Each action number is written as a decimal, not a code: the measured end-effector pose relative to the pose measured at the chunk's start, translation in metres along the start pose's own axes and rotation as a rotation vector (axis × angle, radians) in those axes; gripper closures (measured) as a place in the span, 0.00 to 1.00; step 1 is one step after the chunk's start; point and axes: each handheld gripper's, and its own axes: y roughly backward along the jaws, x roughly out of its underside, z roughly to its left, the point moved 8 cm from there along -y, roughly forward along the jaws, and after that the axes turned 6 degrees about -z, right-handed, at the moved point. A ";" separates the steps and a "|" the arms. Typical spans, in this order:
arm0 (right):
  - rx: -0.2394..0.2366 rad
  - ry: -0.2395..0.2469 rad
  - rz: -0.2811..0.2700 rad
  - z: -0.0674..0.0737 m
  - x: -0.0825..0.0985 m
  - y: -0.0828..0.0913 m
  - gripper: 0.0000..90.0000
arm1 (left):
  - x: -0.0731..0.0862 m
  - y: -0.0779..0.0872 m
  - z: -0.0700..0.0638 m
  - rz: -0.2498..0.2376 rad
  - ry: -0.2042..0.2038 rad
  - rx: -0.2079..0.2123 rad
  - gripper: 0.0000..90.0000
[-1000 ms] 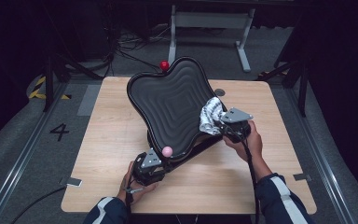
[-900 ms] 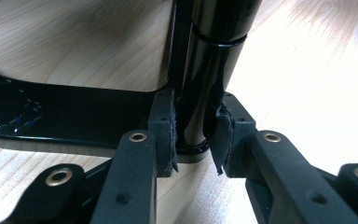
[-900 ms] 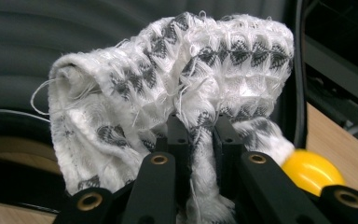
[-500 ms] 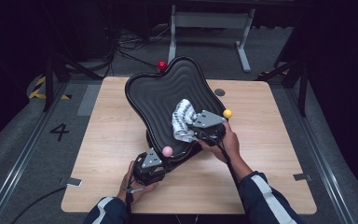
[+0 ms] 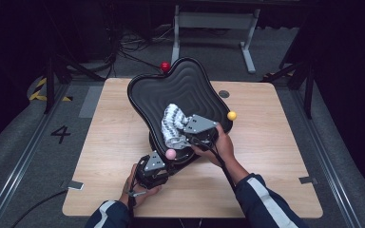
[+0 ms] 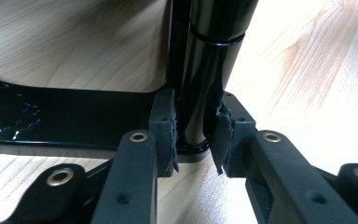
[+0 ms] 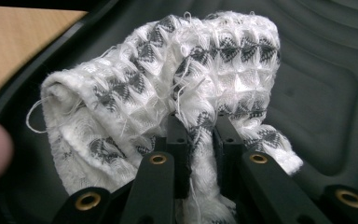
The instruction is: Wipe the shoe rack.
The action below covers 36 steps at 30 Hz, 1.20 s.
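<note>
**Cloth sweeps inward across the tilted tray**

The right tongs (image 5: 186, 134) are clamped on a bunched white-and-grey waffle cloth (image 5: 172, 124); in the right gripper view the two black jaws stand narrow with a fold of the cloth (image 7: 168, 98) pinched between them, the rest of it billowing up in front over the ribbed black surface. Against the high view of a second ago, the right hand (image 5: 221, 147) has carried the cloth from the tray's right edge toward its lower middle; the yellow ball (image 5: 232, 115) on that edge, covered by the hand then, now sits in the open. The black wavy-edged tray (image 5: 183, 88) stays propped at a slant, its near end low on the bench (image 5: 275, 142) and its far end raised by the red ball (image 5: 165, 66).

The left tongs (image 5: 164, 164) have not shifted in that time; the left gripper view shows their pads closed narrow round a glossy black post (image 6: 200, 93) of the tray's stand, with the base plate (image 6: 65, 121) running off to one side; the grip looks like a brace that keeps the tray from sliding. The pink ball (image 5: 170, 154) sits at the tray's near rim, just beside the cloth's lower end.

The sweep reads as one pass of a wipe; the ribbed area above and to the left of the cloth looks likely to come next, with the left grip holding firm.
</note>
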 end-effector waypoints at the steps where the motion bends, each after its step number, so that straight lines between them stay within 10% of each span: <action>1: 0.000 0.000 0.000 0.000 0.000 0.000 0.90 | 0.000 0.000 0.000 0.000 0.000 0.000 0.79; 18: 0.218 -0.097 0.089 -0.088 0.041 0.011 0.90 | 0.000 0.001 0.000 0.007 -0.002 0.002 0.79; 36: 0.177 -0.135 0.156 -0.089 0.067 0.034 0.91 | 0.001 0.001 0.000 0.005 -0.014 -0.001 0.79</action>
